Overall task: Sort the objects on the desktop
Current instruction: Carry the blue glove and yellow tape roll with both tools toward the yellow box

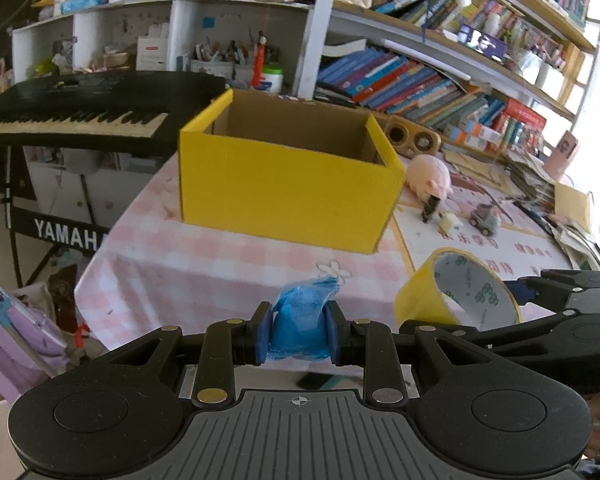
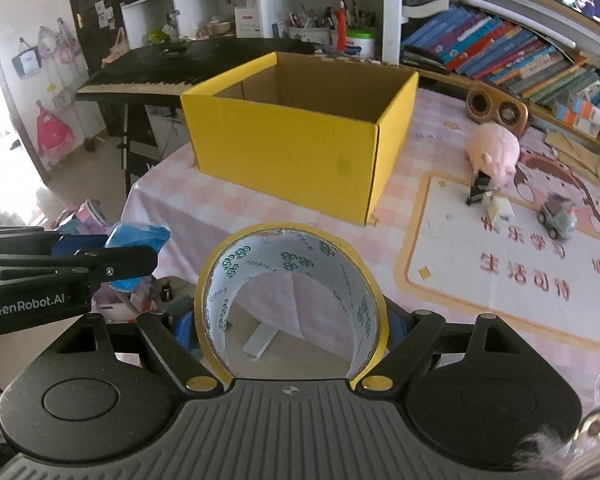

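My left gripper (image 1: 298,334) is shut on a blue plastic bag roll (image 1: 300,320), held above the near edge of the table; the roll also shows in the right wrist view (image 2: 138,236). My right gripper (image 2: 292,326) is shut on a yellow tape roll (image 2: 288,264), held upright in the air; the tape also shows in the left wrist view (image 1: 456,292). An open yellow cardboard box (image 1: 284,184) (image 2: 300,140) stands ahead on the pink checked tablecloth. Its inside looks empty as far as I can see.
A pink plush pig (image 2: 494,152), a small black figure (image 2: 478,190), a white block (image 2: 500,210) and a grey toy car (image 2: 556,216) lie right of the box. A wooden speaker (image 2: 496,108), bookshelves, and a Yamaha keyboard (image 1: 72,108) surround the table.
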### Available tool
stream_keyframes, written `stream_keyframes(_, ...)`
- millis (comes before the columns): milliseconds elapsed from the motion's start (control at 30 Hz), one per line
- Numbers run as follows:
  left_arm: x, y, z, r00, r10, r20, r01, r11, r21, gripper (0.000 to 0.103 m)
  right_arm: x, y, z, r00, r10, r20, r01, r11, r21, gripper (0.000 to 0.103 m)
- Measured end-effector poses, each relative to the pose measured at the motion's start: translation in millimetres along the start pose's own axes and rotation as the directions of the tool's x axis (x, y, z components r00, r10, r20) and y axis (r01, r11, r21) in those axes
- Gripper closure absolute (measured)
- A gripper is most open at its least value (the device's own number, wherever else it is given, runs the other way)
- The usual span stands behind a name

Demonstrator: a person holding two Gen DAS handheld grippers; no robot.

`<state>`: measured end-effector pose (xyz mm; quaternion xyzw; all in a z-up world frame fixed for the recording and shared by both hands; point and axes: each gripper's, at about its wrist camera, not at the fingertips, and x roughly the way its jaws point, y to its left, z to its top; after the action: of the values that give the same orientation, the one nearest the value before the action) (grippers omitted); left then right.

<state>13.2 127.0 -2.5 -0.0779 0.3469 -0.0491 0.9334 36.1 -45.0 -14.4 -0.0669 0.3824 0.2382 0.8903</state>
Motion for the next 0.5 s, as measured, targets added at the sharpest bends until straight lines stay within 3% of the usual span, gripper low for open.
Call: stream_keyframes(500, 26.0, 5.2, 73.6, 0.993, 0.044, 0.113, -0.041, 0.999, -0.028, 0.077, 15.3, -21.4, 78.4, 0.989, 0.072, 0.127, -0.059, 0.993, -0.102, 0.021)
